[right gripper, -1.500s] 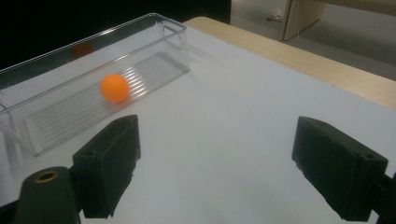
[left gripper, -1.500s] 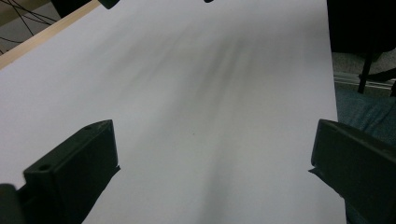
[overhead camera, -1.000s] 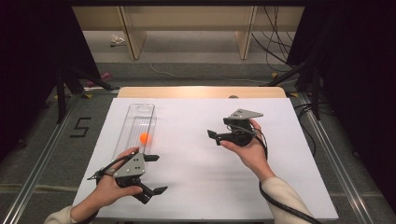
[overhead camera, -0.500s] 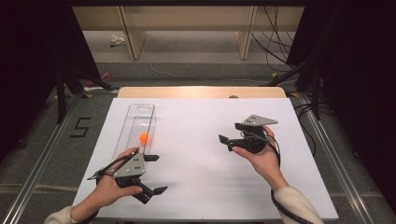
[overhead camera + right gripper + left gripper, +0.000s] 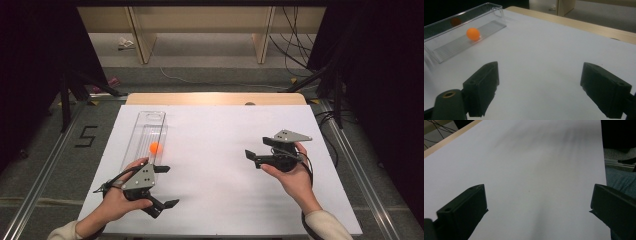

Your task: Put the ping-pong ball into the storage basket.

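Orange ball (image 5: 473, 34) sits in the clear tray (image 5: 454, 46), facing the right tongs (image 5: 539, 92).

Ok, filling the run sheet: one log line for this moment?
left tongs: open, empty | right tongs: open, empty | orange ball: inside clear tray | tray: on white table, untouched
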Tool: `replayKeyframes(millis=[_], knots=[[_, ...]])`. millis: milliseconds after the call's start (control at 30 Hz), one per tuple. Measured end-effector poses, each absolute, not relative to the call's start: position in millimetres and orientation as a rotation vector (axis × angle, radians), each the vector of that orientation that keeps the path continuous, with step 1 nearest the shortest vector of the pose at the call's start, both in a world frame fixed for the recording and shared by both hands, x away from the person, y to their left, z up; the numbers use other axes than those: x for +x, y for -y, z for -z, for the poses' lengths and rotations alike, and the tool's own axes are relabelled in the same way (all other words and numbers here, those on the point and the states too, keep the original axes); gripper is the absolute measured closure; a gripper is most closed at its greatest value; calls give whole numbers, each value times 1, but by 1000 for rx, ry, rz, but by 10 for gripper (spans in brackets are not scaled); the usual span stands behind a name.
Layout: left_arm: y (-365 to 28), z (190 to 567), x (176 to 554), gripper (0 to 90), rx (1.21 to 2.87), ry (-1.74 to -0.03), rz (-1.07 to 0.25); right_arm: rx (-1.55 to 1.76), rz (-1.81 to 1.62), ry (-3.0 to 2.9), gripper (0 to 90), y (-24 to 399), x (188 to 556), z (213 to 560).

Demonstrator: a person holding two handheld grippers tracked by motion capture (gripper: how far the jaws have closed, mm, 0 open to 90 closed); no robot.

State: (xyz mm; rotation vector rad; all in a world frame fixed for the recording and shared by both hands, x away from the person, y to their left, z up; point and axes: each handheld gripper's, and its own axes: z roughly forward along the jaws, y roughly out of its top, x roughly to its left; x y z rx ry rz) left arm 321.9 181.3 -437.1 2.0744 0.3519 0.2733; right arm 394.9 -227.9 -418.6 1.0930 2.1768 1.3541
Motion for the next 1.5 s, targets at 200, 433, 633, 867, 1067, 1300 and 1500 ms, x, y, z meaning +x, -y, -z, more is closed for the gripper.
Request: replayKeyframes(millis=[200, 433, 633, 867, 1067, 1300, 1500], knots=[[-181, 437, 322, 1, 2074, -354, -274, 1105, -1347, -2167, 164, 238, 386, 420], [-181, 437, 322, 1, 2074, -355, -276, 1124, -1343, -2161, 165, 247, 377, 422], [-182, 437, 322, 1, 2073, -356, -276, 1136, -1339, -2150, 165, 253, 370, 422], [-182, 437, 322, 1, 2074, -356, -276, 1150, -1338, -2148, 165, 260, 362, 425], [-182, 437, 322, 1, 2073, -355, -275, 1160, -1338, -2149, 165, 263, 359, 427], [-182, 437, 323, 1, 2072, -351, -273, 1152, -1351, -2144, 165, 264, 358, 428], [-181, 437, 323, 1, 2072, -348, -271, 1161, -1358, -2134, 165, 265, 358, 429]])
